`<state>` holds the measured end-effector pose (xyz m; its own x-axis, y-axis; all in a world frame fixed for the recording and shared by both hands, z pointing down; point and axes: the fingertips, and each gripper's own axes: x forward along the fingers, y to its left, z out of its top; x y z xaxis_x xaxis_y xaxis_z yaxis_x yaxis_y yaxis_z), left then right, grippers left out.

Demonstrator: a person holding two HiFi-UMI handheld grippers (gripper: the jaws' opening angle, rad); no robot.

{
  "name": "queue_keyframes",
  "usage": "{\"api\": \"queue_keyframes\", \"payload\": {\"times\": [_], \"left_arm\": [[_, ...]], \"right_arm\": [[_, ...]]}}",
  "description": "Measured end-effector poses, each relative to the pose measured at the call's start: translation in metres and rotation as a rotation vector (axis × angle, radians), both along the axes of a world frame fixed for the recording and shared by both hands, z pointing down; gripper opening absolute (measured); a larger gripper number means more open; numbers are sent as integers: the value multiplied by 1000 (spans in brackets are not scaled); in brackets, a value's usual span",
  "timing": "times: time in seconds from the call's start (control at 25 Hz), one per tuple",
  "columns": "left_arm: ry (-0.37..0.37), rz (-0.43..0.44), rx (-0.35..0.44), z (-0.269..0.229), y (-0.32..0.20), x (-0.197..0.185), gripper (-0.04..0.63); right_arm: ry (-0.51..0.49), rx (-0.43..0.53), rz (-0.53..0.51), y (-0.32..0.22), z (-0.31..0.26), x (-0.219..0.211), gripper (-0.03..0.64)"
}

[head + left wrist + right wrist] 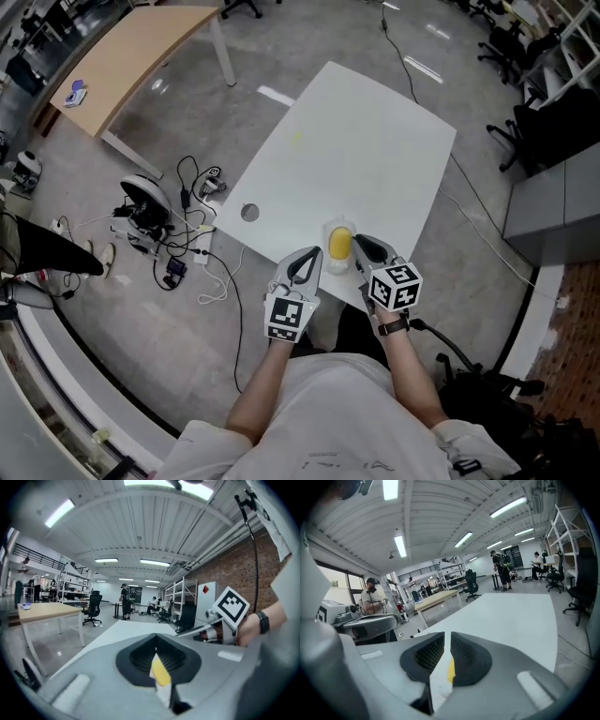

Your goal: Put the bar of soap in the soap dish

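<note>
**Left to right across the head view.** The left gripper (309, 261) sits at the near edge of the white table (356, 141). Its jaws meet at the tips and grip nothing. Its own view shows only a yellow patch through the gap behind the tips.

Just to its right is the clear soap dish (339, 223), with the yellow bar of soap (339, 244) apparently already lying inside it.

The right gripper (364, 244) flanks the dish on the other side. Its jaws are narrow, parted by a thin slit through which table and a sliver of yellow show, and nothing is pinched between them.

**Step in hand (judged).** The step is to clear both tools from the loaded dish. To do it well:
- Draw each gripper up and away from the dish, not across it.
- Keep the jaws slim so neither flank catches the rim.
- Handle the dish gently, since it sits close to the table's near edge and looks light.

**Hard to make out.**
- The dish's transparent wall barely registers, so how squarely the soap is seated is uncertain.
- It cannot be told whether the right jaw tip touches the dish.
- The table's near edge is covered by the grippers.
- Neither gripper view shows the dish itself.
</note>
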<state>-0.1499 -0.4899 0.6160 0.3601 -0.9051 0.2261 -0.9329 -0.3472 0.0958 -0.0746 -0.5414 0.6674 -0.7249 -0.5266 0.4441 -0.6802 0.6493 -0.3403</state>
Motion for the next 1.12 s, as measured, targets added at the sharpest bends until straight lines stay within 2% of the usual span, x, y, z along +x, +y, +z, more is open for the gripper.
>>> {"api": "queue_keyframes", "payload": {"times": [0.16, 0.44, 0.64, 0.72, 0.84, 1.0, 1.12], "left_arm": [[9, 59, 57, -24, 10, 14, 2], [37, 136, 93, -43, 34, 46, 2], [48, 133, 141, -75, 67, 67, 2], [36, 142, 180, -90, 88, 83, 2], [9, 104, 212, -100, 122, 99, 2], [-3, 60, 176, -87, 190, 132, 2], [-30, 25, 138, -65, 245, 159, 2]], "right_arm": [[6, 119, -6, 27, -38, -5, 35], [73, 285, 166, 79, -86, 28, 12], [62, 361, 204, 114, -130, 48, 12], [37, 387, 201, 127, -143, 54, 12], [-8, 424, 170, 157, -155, 58, 12], [10, 434, 125, 232, -145, 84, 11], [38, 436, 152, 292, -126, 120, 11]]}}
